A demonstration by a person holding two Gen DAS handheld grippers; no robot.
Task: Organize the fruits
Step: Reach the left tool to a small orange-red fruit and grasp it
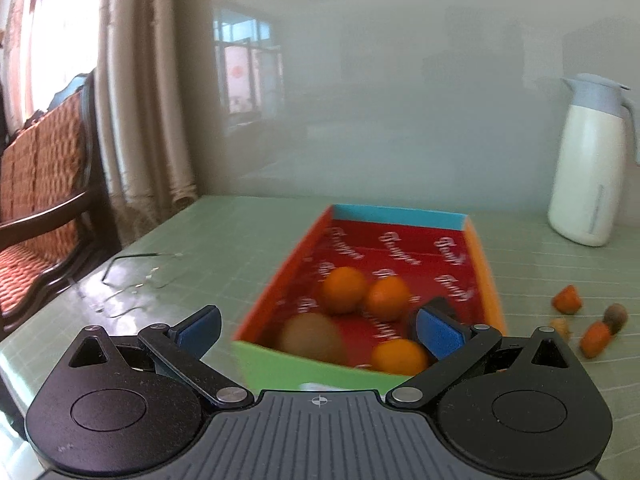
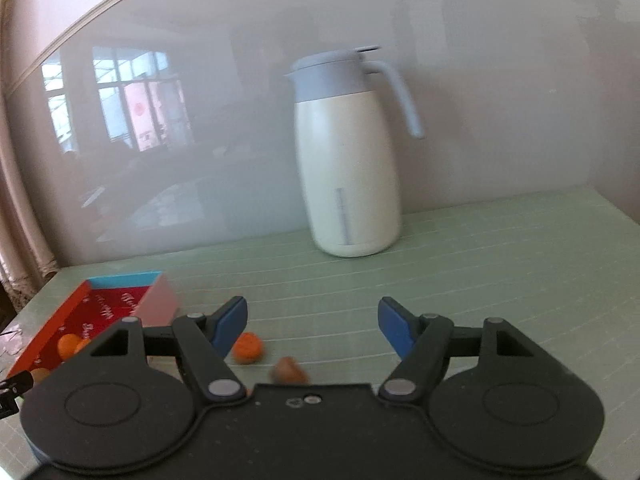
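A shallow cardboard box (image 1: 486,276), red inside with bright outer walls, lies on the green table. In it are three oranges (image 1: 344,290) and a blurred brownish fruit (image 1: 314,338). My left gripper (image 1: 318,320) is open wide over the box's near end. Its left pad (image 1: 200,330) is outside the box's left wall and its right pad (image 1: 436,332) is above the inside. Right of the box lie orange fruit pieces (image 1: 566,300) and a brown one (image 1: 616,314). My right gripper (image 2: 312,316) hangs open and empty above an orange piece (image 2: 248,348) and the brown piece (image 2: 288,370). The box (image 2: 160,300) is at its left.
A cream jug with a grey lid (image 2: 348,160) stands at the back against the glossy wall. A thin wire-like thing (image 1: 132,280) lies on the table left of the box. A wooden chair with an orange cushion (image 1: 40,200) and curtains (image 1: 140,100) are beyond the table's left edge.
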